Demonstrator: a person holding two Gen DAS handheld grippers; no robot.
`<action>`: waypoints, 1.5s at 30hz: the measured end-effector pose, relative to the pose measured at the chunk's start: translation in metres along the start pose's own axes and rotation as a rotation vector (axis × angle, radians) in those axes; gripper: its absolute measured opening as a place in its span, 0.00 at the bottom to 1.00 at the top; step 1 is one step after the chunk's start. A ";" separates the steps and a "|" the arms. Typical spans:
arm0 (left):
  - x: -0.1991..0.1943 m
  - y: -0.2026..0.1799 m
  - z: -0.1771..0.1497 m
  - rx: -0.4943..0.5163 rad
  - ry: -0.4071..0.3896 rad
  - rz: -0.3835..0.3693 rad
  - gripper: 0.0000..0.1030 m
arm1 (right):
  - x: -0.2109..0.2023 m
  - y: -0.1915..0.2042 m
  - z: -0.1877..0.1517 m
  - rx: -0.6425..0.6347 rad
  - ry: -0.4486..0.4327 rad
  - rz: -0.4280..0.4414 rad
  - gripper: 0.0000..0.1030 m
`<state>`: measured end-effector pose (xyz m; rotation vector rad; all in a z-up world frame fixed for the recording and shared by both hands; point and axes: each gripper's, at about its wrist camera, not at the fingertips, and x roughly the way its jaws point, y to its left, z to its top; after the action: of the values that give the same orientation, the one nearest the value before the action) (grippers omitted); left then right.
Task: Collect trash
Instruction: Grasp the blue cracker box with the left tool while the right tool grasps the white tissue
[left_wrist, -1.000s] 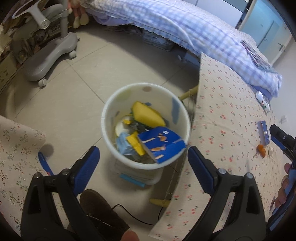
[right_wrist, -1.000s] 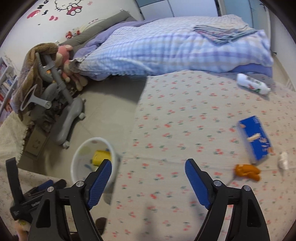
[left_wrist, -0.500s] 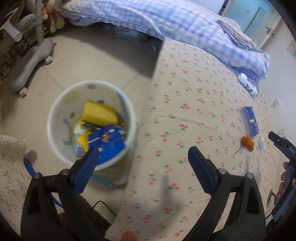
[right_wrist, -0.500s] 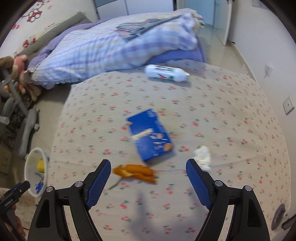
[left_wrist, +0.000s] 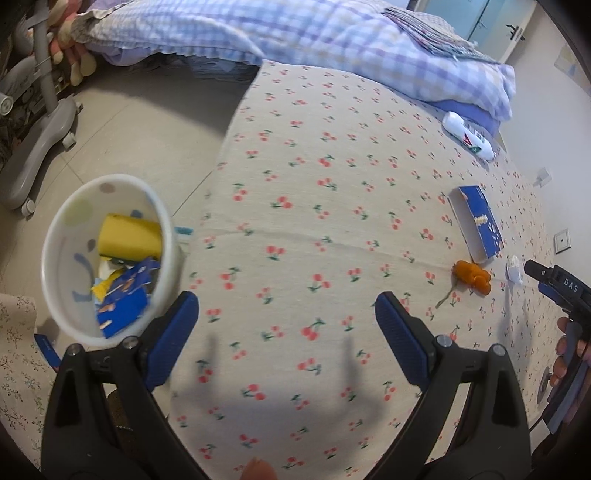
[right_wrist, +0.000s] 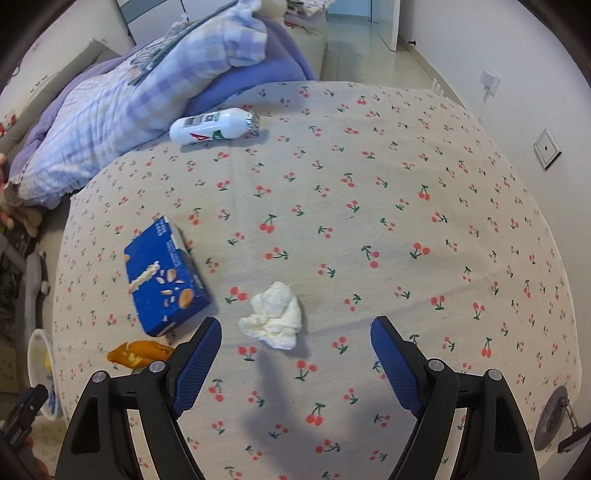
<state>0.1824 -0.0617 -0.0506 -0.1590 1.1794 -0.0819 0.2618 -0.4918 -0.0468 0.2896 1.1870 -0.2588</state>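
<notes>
Left gripper: your left gripper hangs over the cherry-print tablecloth, jaws spread wide, nothing between the blue pads.
Right gripper: your right gripper is also spread wide and holds nothing; it points down at the cloth just short of the tissue. In the left wrist view its black tip shows at the right edge, with your fingers wrapped on the handle.
Tissue: crumpled white tissue lies on the cloth, just ahead of your right jaws and slightly nearer the left-hand pad; not touched.
Blue box: flat blue snack box lies to the left of the tissue, close by but apart from it.
Orange peel: orange peel lies just below the box corner, beside your right gripper's left-hand finger.
Bottle: white bottle lies on its side at the far edge of the table, against the checked bedding.
Bin: white waste bin stands on the floor off the table's left edge; it already holds a yellow sponge and blue packaging scraps.
</notes>
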 end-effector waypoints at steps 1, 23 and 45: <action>0.001 -0.003 0.000 0.003 0.000 -0.002 0.93 | 0.002 -0.002 0.000 0.007 0.005 0.013 0.77; 0.016 -0.114 0.005 0.052 -0.015 -0.178 0.86 | -0.014 -0.006 0.002 -0.058 0.030 0.168 0.10; 0.076 -0.232 0.025 0.065 -0.010 -0.041 0.61 | -0.034 -0.126 -0.006 0.093 0.005 0.178 0.10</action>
<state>0.2389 -0.2993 -0.0717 -0.1263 1.1619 -0.1555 0.2008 -0.6061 -0.0282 0.4751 1.1485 -0.1583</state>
